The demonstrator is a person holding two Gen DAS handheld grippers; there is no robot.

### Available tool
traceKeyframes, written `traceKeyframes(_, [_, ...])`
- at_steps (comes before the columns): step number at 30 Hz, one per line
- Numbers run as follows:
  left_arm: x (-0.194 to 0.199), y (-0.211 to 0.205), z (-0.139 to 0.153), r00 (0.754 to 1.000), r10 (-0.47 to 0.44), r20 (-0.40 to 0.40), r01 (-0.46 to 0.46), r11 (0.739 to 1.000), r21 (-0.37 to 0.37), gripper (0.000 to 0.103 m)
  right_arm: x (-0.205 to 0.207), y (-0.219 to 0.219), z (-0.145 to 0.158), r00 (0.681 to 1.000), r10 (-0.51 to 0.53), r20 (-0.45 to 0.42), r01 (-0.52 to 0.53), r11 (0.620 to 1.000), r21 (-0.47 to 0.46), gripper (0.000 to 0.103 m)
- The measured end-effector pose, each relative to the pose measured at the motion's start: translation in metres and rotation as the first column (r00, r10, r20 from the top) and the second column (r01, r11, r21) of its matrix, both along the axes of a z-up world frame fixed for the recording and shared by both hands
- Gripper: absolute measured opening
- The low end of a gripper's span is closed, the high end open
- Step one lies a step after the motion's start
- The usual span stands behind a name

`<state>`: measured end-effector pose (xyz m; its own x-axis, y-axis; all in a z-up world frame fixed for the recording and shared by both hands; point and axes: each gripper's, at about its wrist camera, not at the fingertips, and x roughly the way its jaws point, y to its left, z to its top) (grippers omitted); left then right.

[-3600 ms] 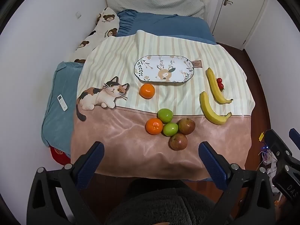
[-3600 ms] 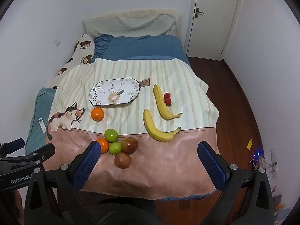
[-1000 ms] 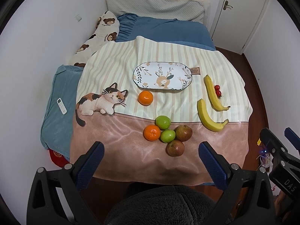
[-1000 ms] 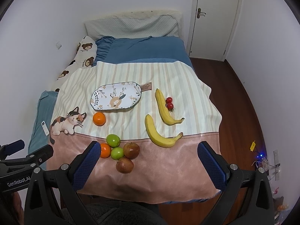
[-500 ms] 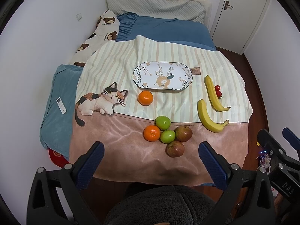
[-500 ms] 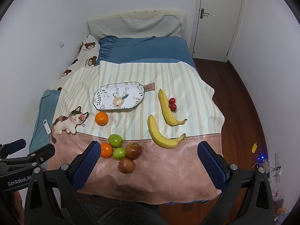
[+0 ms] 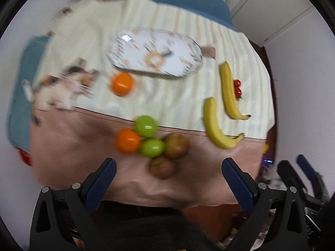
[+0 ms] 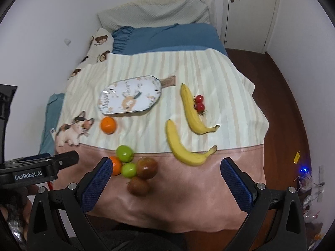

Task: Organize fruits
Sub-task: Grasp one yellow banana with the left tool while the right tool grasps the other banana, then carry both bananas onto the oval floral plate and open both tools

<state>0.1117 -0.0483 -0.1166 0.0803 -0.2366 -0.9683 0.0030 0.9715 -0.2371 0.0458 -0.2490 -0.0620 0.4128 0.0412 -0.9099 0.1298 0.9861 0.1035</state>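
Bed (image 8: 167, 35) covered by a striped cloth (image 8: 219, 79) with a plain pinkish band along the near edge, where it hangs over the side. Oval patterned plate (image 8: 129, 98), bare, lying toward the far middle of the cloth with clear cloth all round it. One orange (image 8: 108, 125) alone just in front of the plate's near-left rim. Cluster at the stripe-to-band border: two green apples (image 8: 124, 153), a second orange (image 8: 116, 165) and two reddish-brown apples (image 8: 147, 167), all touching or nearly so. To the right, two bananas (image 8: 186, 146) lying apart from the cluster, the farther one touching two small red tomatoes (image 8: 199, 102); open cloth between bananas and right cloth edge. Left hand-held gripper (image 7: 168, 176), fingers spread wide and holding nothing, above the near edge of the bed facing the cluster; that view is motion-blurred. Right hand-held gripper (image 8: 165, 176), fingers likewise wide apart and empty, over the near edge, the apple cluster just ahead of its left finger. Dark wood floor (image 8: 289, 104) right of the bed.
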Motion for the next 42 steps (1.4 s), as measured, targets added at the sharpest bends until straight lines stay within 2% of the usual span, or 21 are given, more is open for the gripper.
traceKeyframes(2, [0.016, -0.021, -0.034, 0.996, 0.001, -0.087, -0.006, 0.998, -0.064, 0.102, 0.017, -0.014, -0.021, 1.000, -0.004, -0.021, 0.004, 1.000, -0.001, 0.101])
traceKeyframes(3, [0.020, -0.029, -0.047, 0.992, -0.004, -0.126, -0.008, 0.995, -0.097, 0.097, 0.029, -0.024, -0.034, 0.999, -0.004, -0.041, 0.004, 1.000, 0.000, 0.095])
traceKeyframes(4, [0.026, -0.039, -0.063, 0.984, -0.007, -0.176, -0.015, 0.992, -0.127, 0.092, 0.036, -0.029, -0.043, 0.998, 0.000, -0.055, 0.000, 1.000, 0.000, 0.084])
traceKeyframes(5, [0.030, -0.051, -0.080, 0.975, -0.011, -0.221, -0.024, 0.988, -0.156, 0.086, 0.044, -0.037, -0.053, 0.997, 0.003, -0.072, -0.004, 1.000, -0.004, 0.078])
traceKeyframes(6, [0.033, -0.062, -0.093, 0.967, -0.018, -0.254, -0.031, 0.982, -0.188, 0.084, 0.052, -0.044, -0.065, 0.996, 0.000, -0.093, -0.001, 1.000, -0.014, 0.070])
traceKeyframes(9, [0.043, -0.098, -0.128, 0.952, -0.049, -0.303, -0.020, 0.975, -0.221, 0.081, 0.071, -0.068, -0.093, 0.990, -0.025, -0.136, 0.022, 0.999, -0.023, 0.070])
traceKeyframes(12, [0.056, -0.129, -0.160, 0.942, -0.059, -0.331, -0.015, 0.976, -0.218, 0.080, 0.084, -0.089, -0.112, 0.988, -0.036, -0.148, 0.035, 0.999, -0.007, 0.070])
traceKeyframes(13, [0.059, -0.135, -0.168, 0.938, -0.060, -0.341, -0.016, 0.977, -0.215, 0.076, 0.086, -0.092, -0.115, 0.988, -0.037, -0.147, 0.037, 0.999, -0.003, 0.070])
traceKeyframes(14, [0.063, -0.143, -0.179, 0.933, -0.053, -0.355, -0.024, 0.978, -0.208, 0.062, 0.088, -0.097, -0.118, 0.989, -0.040, -0.145, 0.041, 0.999, 0.000, 0.070])
traceKeyframes(15, [0.065, -0.146, -0.186, 0.932, -0.044, -0.360, -0.024, 0.983, -0.183, 0.060, 0.093, -0.102, -0.122, 0.988, -0.044, -0.145, 0.045, 0.999, 0.007, 0.070])
traceKeyframes(16, [0.067, -0.148, -0.190, 0.932, -0.035, -0.362, -0.027, 0.986, -0.165, 0.058, 0.094, -0.104, -0.124, 0.988, -0.047, -0.149, 0.049, 0.999, 0.011, 0.070])
traceKeyframes(18, [0.067, -0.147, -0.194, 0.937, -0.014, -0.350, -0.030, 0.992, -0.121, 0.036, 0.102, -0.109, -0.131, 0.987, -0.048, -0.156, 0.053, 0.998, 0.027, 0.070])
traceKeyframes(20, [0.066, -0.143, -0.193, 0.941, -0.014, -0.338, -0.033, 0.991, -0.131, 0.034, 0.107, -0.108, -0.135, 0.985, -0.041, -0.168, 0.047, 0.998, 0.035, 0.070])
traceKeyframes(22, [0.067, -0.141, -0.184, 0.952, -0.034, -0.304, 0.001, 0.994, -0.108, 0.033, 0.116, -0.105, -0.143, 0.984, -0.018, -0.177, 0.026, 0.999, 0.045, 0.070])
traceKeyframes(26, [0.077, -0.138, -0.156, 0.978, -0.110, -0.176, 0.117, 0.993, 0.030, 0.032, 0.134, -0.090, -0.161, 0.977, 0.036, -0.211, -0.023, 0.998, 0.060, 0.068])
traceKeyframes(29, [0.095, -0.127, -0.147, 0.983, -0.127, -0.134, 0.141, 0.985, 0.100, 0.032, 0.153, -0.078, -0.181, 0.966, 0.078, -0.247, -0.057, 0.994, 0.091, 0.067])
traceKeyframes(32, [0.117, -0.117, -0.152, 0.980, -0.116, -0.160, 0.133, 0.986, 0.102, 0.032, 0.170, -0.067, -0.207, 0.947, 0.106, -0.305, -0.066, 0.988, 0.138, 0.059])
traceKeyframes(34, [0.129, -0.117, -0.164, 0.974, -0.111, -0.198, 0.128, 0.989, 0.075, 0.032, 0.176, -0.060, -0.223, 0.934, 0.108, -0.342, -0.077, 0.992, 0.101, 0.049])
traceKeyframes(36, [0.132, -0.118, -0.165, 0.968, -0.118, -0.220, 0.135, 0.989, 0.063, 0.032, 0.174, -0.059, -0.227, 0.936, 0.103, -0.337, -0.082, 0.994, 0.075, 0.042])
traceKeyframes(40, [0.133, -0.121, -0.171, 0.969, -0.117, -0.216, 0.131, 0.990, 0.050, 0.033, 0.157, -0.067, -0.225, 0.924, 0.084, -0.372, -0.037, 0.991, 0.130, 0.041])
traceKeyframes(42, [0.121, -0.114, -0.188, 0.969, -0.097, -0.226, 0.105, 0.994, 0.024, 0.037, 0.141, -0.070, -0.225, 0.911, 0.085, -0.403, -0.025, 0.988, 0.151, 0.041])
